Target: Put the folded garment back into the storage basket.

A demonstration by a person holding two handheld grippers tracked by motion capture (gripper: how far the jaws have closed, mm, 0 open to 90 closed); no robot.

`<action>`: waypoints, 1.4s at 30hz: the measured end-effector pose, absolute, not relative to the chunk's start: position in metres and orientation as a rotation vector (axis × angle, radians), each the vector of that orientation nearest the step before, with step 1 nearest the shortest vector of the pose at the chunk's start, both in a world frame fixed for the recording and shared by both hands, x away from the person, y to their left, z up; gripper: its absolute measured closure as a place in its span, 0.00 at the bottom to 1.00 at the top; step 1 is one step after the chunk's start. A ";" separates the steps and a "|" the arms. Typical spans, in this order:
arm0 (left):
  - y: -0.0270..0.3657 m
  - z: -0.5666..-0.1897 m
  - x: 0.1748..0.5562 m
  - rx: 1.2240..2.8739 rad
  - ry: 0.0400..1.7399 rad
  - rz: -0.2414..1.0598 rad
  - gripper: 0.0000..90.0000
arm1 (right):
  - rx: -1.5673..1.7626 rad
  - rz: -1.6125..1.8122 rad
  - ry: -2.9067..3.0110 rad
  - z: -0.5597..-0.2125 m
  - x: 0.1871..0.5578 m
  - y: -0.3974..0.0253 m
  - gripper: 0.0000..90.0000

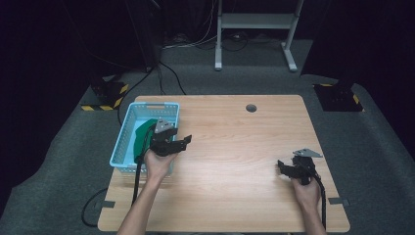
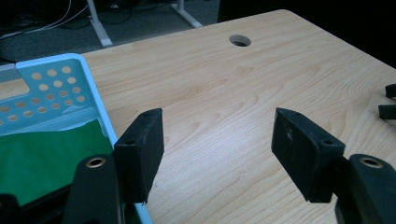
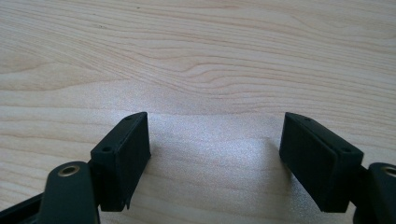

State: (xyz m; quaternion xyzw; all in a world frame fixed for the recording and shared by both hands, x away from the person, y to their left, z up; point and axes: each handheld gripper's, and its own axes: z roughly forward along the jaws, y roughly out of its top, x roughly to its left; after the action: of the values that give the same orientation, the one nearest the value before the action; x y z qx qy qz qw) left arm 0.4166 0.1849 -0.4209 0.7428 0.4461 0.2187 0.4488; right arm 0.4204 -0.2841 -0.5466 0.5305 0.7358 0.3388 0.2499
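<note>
A light blue perforated basket [image 1: 151, 105] stands on the left part of the wooden table [image 1: 235, 147], and a green cloth [image 1: 141, 136] lies inside it. My left gripper [image 1: 183, 142] hovers at the basket's right rim, open and holding nothing. In the left gripper view the jaws [image 2: 217, 130] stand wide apart over bare wood, with the basket wall [image 2: 88, 79] and green cloth [image 2: 46, 158] at the left. My right gripper [image 1: 282, 168] sits low near the table's right front, also open. Its jaws [image 3: 217, 133] frame nothing but wood grain.
A round cable hole [image 1: 251, 107] is cut into the table near its far edge. The right gripper's jaw tips [image 2: 387, 100] peek in at the right edge of the left gripper view. Grey carpet, cables and a white frame [image 1: 254, 22] lie beyond the table.
</note>
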 end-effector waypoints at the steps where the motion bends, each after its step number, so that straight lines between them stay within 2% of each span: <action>1: 0.185 -0.421 0.417 1.838 1.103 0.540 0.38 | 1.445 0.922 2.003 -0.547 0.420 -0.284 0.27; 42: 0.157 -0.428 0.411 1.862 1.034 0.489 0.38 | 1.443 0.924 2.005 -0.547 0.420 -0.284 0.27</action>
State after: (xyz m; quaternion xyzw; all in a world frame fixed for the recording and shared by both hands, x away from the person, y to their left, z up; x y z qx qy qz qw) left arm 0.4106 0.1566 -0.4276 0.7565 0.4202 0.1986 0.4601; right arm 0.4203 -0.2838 -0.5466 0.5299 0.7361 0.3392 0.2495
